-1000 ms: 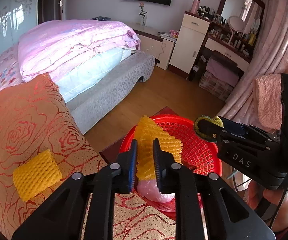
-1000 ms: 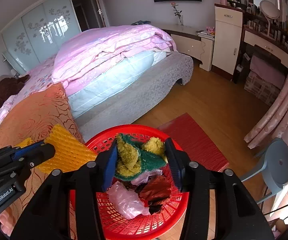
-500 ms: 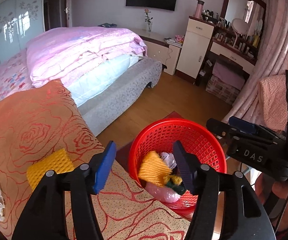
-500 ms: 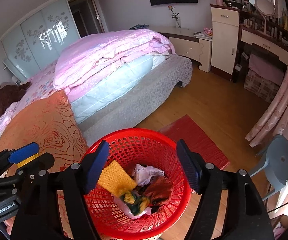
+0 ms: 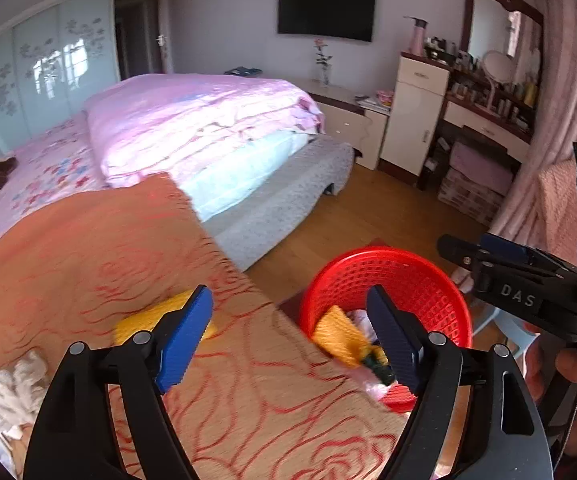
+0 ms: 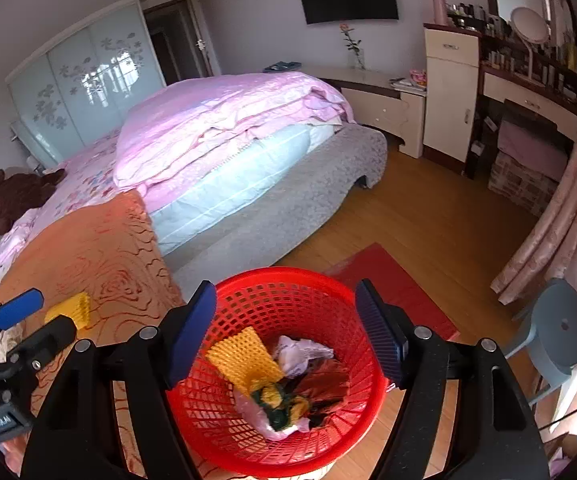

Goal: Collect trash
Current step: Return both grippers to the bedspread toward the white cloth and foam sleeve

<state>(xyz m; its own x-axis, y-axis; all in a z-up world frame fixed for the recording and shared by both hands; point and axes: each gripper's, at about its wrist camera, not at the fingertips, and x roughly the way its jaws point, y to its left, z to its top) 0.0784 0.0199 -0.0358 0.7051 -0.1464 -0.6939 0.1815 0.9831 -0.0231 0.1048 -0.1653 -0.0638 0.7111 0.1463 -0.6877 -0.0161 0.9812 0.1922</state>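
We hold our left gripper [image 5: 290,334] and right gripper [image 6: 284,330] spread wide, both empty. The red basket [image 6: 288,280] stands upright, mouth up, trash inside. A yellow foam net [image 5: 148,318] lies at ten o'clock, long axis sideways.

both wrist views high, sharing red basket [image 5: 384,280]

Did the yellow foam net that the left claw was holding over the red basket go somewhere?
Yes. The yellow foam net dropped from the left gripper, whose jaws are now open, into the red plastic basket.
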